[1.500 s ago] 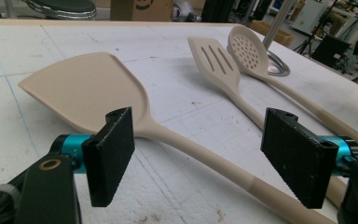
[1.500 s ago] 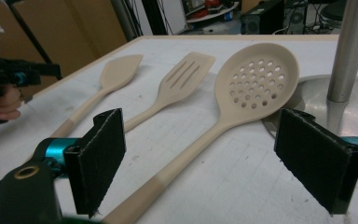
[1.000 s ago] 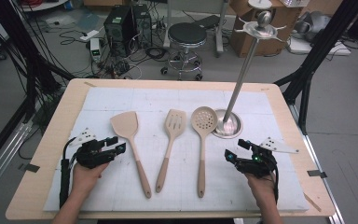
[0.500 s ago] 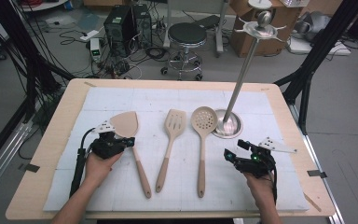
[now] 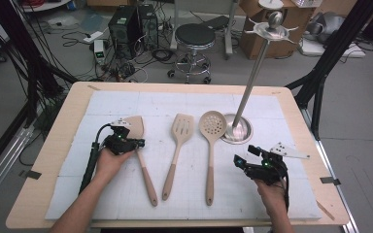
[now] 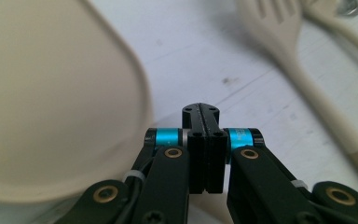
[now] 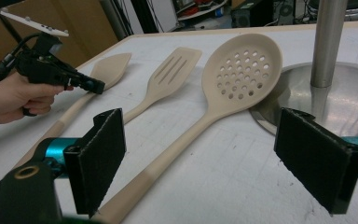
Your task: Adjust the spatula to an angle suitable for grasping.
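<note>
Three beige utensils lie side by side on the white mat [image 5: 194,104]: a solid spatula [image 5: 145,175], a slotted spatula [image 5: 177,150] and a round perforated skimmer [image 5: 211,125]. My left gripper [image 5: 139,142] sits at the solid spatula's neck, its jaws pressed together with nothing between them. In the left gripper view the shut gripper [image 6: 200,111] points at bare mat just right of the spatula blade [image 6: 51,93]. My right gripper [image 5: 242,158] rests open on the mat, right of the skimmer's handle. In the right gripper view its pads [image 7: 98,158] stand wide apart, the skimmer [image 7: 242,65] ahead.
A tall steel hanging stand [image 5: 253,80] rises from a round base [image 5: 238,132] at the back right of the mat, close beside the skimmer's bowl. The wooden table edge [image 5: 63,145] frames the mat. A stool and cables lie on the floor beyond.
My left hand has carried its gripper rightward from the mat's left part to the solid spatula's neck. The right gripper has stayed put.
</note>
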Available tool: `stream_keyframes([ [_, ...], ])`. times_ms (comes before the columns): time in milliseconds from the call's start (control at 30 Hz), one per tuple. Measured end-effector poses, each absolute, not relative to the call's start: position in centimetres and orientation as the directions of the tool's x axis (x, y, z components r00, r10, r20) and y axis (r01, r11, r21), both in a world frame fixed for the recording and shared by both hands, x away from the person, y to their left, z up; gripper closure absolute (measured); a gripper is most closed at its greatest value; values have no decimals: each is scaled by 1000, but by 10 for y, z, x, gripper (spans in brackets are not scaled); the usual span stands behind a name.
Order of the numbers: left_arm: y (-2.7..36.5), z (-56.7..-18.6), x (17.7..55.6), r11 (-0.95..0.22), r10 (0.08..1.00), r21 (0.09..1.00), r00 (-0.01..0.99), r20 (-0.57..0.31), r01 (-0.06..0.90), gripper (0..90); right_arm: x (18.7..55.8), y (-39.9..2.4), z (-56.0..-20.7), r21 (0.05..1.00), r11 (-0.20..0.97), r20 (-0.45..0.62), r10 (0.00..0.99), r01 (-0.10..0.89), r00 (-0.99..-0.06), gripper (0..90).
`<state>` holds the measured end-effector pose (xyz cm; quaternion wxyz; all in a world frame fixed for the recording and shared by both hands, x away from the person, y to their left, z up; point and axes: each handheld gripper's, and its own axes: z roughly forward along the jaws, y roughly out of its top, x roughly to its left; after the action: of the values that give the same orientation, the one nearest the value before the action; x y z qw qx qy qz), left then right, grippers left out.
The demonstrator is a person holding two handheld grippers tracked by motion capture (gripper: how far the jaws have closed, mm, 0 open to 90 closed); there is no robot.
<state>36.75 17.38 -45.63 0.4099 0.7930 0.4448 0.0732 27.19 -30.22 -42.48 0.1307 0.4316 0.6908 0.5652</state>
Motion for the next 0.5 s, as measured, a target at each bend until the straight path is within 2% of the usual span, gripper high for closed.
stream_keyframes([
  [33,174,-456,367,-268,765,715,594,-248,645,898,272,-302,-425,891,-7,306,747,454,-590,158],
  [67,170,-454,365,-313,770,715,608,-194,625,899,272,-302,-425,893,2,297,749,450,-592,159],
  [167,169,-452,362,-349,769,704,618,-162,619,899,272,-301,-425,893,6,292,753,451,-590,159],
  [333,180,-450,352,-360,769,698,620,-153,619,900,270,-303,-425,895,7,286,757,446,-588,159],
  [400,193,-450,343,-319,776,709,603,-186,629,899,270,-304,-425,895,5,288,758,446,-586,159],
  [500,203,-449,336,-325,776,704,603,-182,631,900,270,-304,-425,893,3,291,759,451,-583,159],
])
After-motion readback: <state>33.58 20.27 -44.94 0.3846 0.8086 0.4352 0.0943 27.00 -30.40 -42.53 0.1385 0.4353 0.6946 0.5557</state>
